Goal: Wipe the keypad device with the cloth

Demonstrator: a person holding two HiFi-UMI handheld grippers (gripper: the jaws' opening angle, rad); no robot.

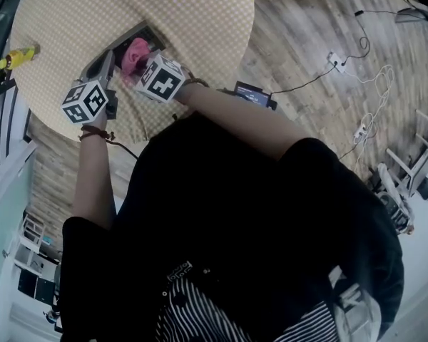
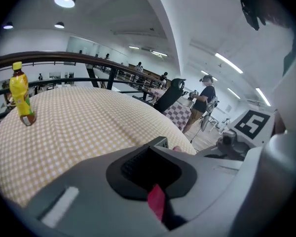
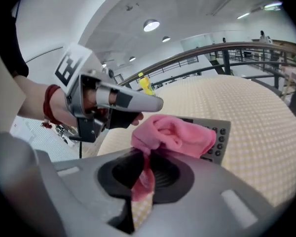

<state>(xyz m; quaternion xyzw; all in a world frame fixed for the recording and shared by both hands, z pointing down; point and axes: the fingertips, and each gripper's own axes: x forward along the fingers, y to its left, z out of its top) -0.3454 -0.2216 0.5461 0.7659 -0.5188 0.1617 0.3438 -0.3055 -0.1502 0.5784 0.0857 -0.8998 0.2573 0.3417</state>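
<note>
A grey keypad device [image 1: 139, 33] lies on the round table with a yellow checked cover [image 1: 192, 13]. A bunched pink cloth [image 3: 175, 135] sits on the device [image 3: 221, 135], covering its left part, and several dark keys show at its right end. My right gripper [image 3: 143, 169] is shut on the cloth's lower fold. My left gripper [image 1: 103, 68] is shut, its tips right at the device's near corner [image 2: 160, 142]. I cannot tell whether it pinches the device. Seen from the head, the cloth [image 1: 135, 52] lies between the two grippers, just ahead of the right gripper [image 1: 139, 66].
A yellow bottle [image 1: 18, 57] stands near the table's far left edge, also in sight as the bottle [image 2: 20, 95]. On the wooden floor lie a black box [image 1: 253, 93], cables and a power strip [image 1: 335, 61]. A railing runs behind the table. A person [image 2: 203, 102] stands far off.
</note>
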